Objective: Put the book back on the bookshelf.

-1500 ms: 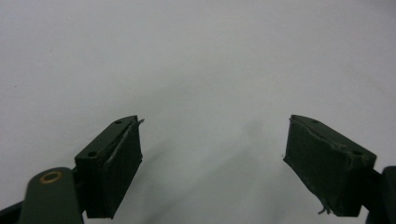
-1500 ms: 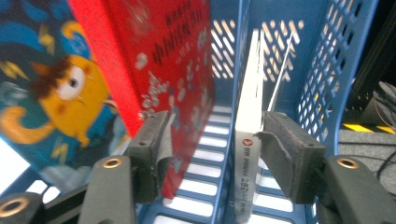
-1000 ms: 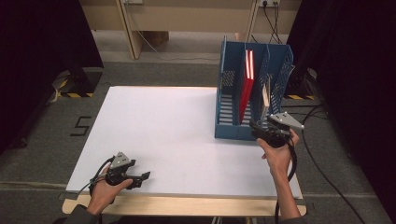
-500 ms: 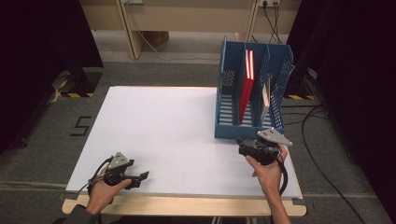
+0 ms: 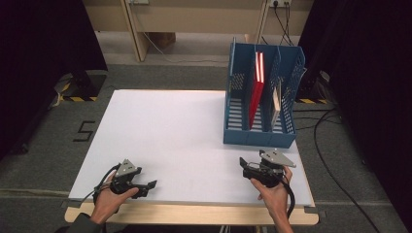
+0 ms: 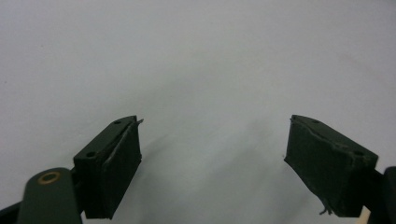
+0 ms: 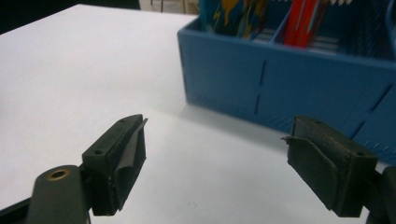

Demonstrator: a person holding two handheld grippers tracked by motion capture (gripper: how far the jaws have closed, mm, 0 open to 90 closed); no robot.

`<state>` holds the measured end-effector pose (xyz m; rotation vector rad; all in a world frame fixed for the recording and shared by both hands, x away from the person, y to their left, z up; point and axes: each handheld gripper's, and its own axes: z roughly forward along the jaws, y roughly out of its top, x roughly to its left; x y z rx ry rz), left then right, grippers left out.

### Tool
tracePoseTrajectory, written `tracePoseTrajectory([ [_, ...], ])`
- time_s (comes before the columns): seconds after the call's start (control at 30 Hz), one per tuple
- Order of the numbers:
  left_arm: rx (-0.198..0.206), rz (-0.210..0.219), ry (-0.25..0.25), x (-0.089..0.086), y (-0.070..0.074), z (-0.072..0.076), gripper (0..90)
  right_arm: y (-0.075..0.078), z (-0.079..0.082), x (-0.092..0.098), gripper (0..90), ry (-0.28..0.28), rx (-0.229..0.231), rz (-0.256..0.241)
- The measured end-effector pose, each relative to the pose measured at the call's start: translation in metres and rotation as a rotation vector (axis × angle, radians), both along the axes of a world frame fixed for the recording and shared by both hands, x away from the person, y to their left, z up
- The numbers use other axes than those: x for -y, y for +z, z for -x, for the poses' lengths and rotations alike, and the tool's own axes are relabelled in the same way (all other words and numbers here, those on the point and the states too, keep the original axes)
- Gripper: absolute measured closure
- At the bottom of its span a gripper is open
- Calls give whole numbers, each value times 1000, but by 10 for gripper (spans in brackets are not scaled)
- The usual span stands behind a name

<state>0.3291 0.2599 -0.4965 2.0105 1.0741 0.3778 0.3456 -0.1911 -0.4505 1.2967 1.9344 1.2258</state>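
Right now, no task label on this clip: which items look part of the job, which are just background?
Likely part of the job (a guess):
- blue file rack
- red book standing in the rack
- thin light-coloured item in the next slot
- left gripper, open
- right gripper, open
- white table

Just background:
- floor cables
- wooden furniture behind the table

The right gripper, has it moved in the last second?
Yes. The right gripper has pulled back from the blue plastic file rack toward the person's edge of the white table, jaws open and empty.
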Motion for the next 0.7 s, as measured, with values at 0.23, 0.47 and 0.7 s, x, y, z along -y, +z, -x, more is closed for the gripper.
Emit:
tracePoseTrajectory([
  [0.23, 15, -2, -3, 0, 3, 2, 173, -12, 15, -1, 190, 19, -42, -20],
  [0.47, 15, -5, -7, 0, 3, 3, 173, -22, 30, -4, 171, 40, -68, -6],
  [0.7, 9, -7, -10, 1, 2, 3, 173, -27, 40, -8, 164, 58, -92, 15],
])
